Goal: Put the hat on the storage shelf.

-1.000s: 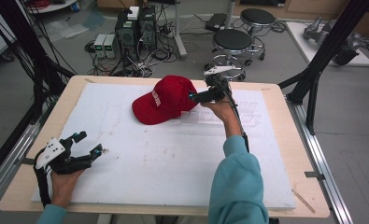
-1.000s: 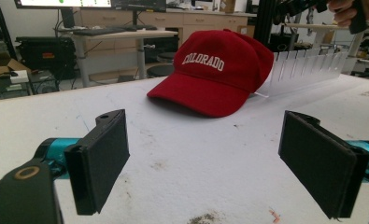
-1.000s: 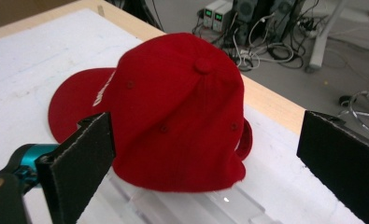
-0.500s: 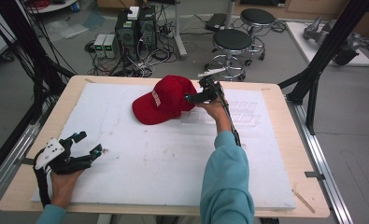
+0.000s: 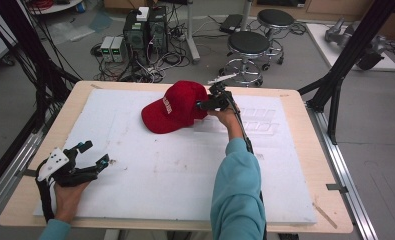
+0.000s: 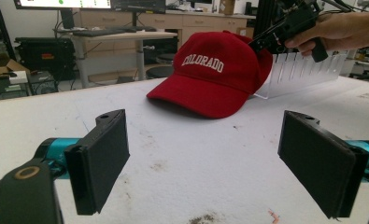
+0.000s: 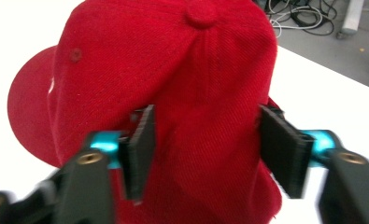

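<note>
A red cap (image 5: 175, 107) lettered COLORADO lies on the white sheet at the table's far middle, brim toward the left. It also shows in the left gripper view (image 6: 215, 79). My right gripper (image 5: 205, 105) is at the cap's rear right side. Its jaws have just been closing. In the right gripper view its pads (image 7: 140, 149) press a puckered fold of the cap's (image 7: 196, 70) crown between them, with the gripper (image 7: 205, 140) straddling it. My left gripper (image 5: 96, 152) rests at the near left, open, with nothing between its pads (image 6: 102, 158).
A clear plastic slotted rack (image 5: 257, 120) lies flat just right of the cap, under my right hand. The white foam sheet (image 5: 160, 185) covers most of the wooden table (image 5: 330, 220). Stools (image 5: 250, 45) and computer boxes (image 5: 145, 30) stand on the floor beyond the far edge.
My right gripper came down and leftward onto the back of the cap, and its jaws narrowed around the crown. The left hand and the cap stayed put.
</note>
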Motion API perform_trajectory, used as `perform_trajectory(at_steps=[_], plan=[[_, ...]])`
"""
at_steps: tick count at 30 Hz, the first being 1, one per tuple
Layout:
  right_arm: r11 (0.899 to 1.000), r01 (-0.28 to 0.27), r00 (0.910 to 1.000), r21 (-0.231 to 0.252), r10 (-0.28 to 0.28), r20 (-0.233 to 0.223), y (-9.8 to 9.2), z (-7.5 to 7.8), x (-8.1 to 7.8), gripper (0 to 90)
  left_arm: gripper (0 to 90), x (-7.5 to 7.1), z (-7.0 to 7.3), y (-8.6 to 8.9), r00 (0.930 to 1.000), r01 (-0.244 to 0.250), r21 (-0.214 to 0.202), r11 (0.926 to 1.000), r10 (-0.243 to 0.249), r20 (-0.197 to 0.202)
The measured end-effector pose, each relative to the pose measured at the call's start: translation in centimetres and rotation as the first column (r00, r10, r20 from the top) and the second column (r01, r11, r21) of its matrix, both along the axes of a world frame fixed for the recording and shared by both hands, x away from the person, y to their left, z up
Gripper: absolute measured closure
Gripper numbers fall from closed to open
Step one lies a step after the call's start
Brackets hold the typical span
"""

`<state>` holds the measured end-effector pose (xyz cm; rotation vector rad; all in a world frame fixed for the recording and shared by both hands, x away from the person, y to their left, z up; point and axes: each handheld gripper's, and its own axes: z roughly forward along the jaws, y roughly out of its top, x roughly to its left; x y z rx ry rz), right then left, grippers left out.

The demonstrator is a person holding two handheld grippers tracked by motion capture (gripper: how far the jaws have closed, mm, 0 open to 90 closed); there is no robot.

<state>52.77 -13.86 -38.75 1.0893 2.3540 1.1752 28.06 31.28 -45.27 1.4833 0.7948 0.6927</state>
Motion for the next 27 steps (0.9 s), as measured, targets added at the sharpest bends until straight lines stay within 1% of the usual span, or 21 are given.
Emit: perform_trajectory(at_steps=[2, 4, 6, 8, 11, 12, 13, 14, 15, 18, 19, 21, 24, 25, 27], plan=[[1.000, -0.009, 1.0000, 0.000, 0.009, 0.002, 0.2, 0.0, -0.1, 50.4, 16.5, 0.0, 0.0, 0.0, 1.0000, 0.000, 0.000, 1.0000, 0.000, 0.000], [1.000, -0.013, 0.9998, -0.018, 0.013, 0.015, 0.4, 0.1, -0.1, 58.2, 16.5, 0.0, 0.0, 0.0, 1.0000, -0.001, 0.000, 1.0000, 0.001, -0.001], [0.999, -0.015, 0.9994, -0.032, 0.016, 0.029, 0.5, 0.3, -0.3, 64.2, 16.5, 0.0, 0.0, 0.0, 1.0000, -0.001, 0.001, 1.0000, 0.001, -0.001], [0.999, -0.016, 0.9991, -0.037, 0.017, 0.039, 0.6, 0.5, -0.4, 71.5, 16.5, 0.0, 0.0, 0.0, 1.0000, -0.001, 0.001, 1.0000, 0.001, -0.001], [0.999, -0.003, 0.9987, -0.043, 0.005, 0.050, 0.8, 0.9, -0.7, 78.0, 16.5, 0.0, 0.0, 0.0, 1.0000, -0.001, 0.002, 1.0000, 0.001, -0.001], [0.999, -0.003, 0.9987, -0.043, 0.005, 0.050, 0.8, 0.9, -0.7, 78.0, 16.5, 0.0, 0.0, 0.0, 1.0000, -0.001, 0.001, 1.0000, 0.001, -0.001], [0.998, 0.001, 0.9977, -0.067, 0.003, 0.068, 1.0, 1.1, -0.8, 80.7, 16.5, 0.0, 0.0, 0.0, 1.0000, -0.001, 0.001, 1.0000, 0.001, -0.001], [0.998, 0.001, 0.9977, -0.067, 0.003, 0.068, 1.0, 1.1, -0.8, 80.7, 16.5, 0.0, 0.0, 0.0, 1.0000, -0.001, 0.001, 1.0000, 0.001, -0.001], [0.997, 0.005, 0.9966, -0.076, 0.001, 0.082, 1.2, 1.3, -1.0, 83.7, 16.5, 0.0, 0.0, 0.0, 1.0000, -0.001, 0.002, 1.0000, 0.001, -0.001], [0.997, 0.003, 0.9948, -0.073, 0.005, 0.102, 1.5, 1.5, -1.2, 85.0, 16.5, 0.0, 0.0, 0.0, 1.0000, 0.000, 0.002, 1.0000, 0.000, -0.001], [0.997, 0.003, 0.9948, -0.073, 0.005, 0.102, 1.5, 1.5, -1.2, 85.0, 16.5, 0.0, 0.0, 0.0, 1.0000, 0.000, 0.002, 1.0000, 0.000, -0.001], [0.999, 0.001, 0.9942, -0.050, 0.005, 0.108, 1.6, 1.8, -1.4, 85.8, 16.5, 0.0, 0.0, 0.0, 1.0000, -0.001, 0.001, 1.0000, 0.001, -0.001], [0.999, -0.002, 0.9926, -0.037, 0.006, 0.121, 1.6, 2.1, -1.6, 86.0, 16.5, 0.0, 0.0, 0.0, 1.0000, -0.001, 0.002, 1.0000, 0.001, -0.001], [1.000, -0.005, 0.9912, -0.011, 0.006, 0.132, 1.7, 2.5, -1.8, 86.1, 16.5, 0.0, 0.0, 0.0, 1.0000, 0.000, 0.002, 1.0000, 0.000, -0.001], [1.000, -0.013, 0.9897, 0.024, 0.009, 0.143, 1.7, 2.9, -2.0, 86.3, 16.5, 0.0, 0.0, 0.0, 1.0000, -0.001, 0.002, 1.0000, 0.001, -0.001]])
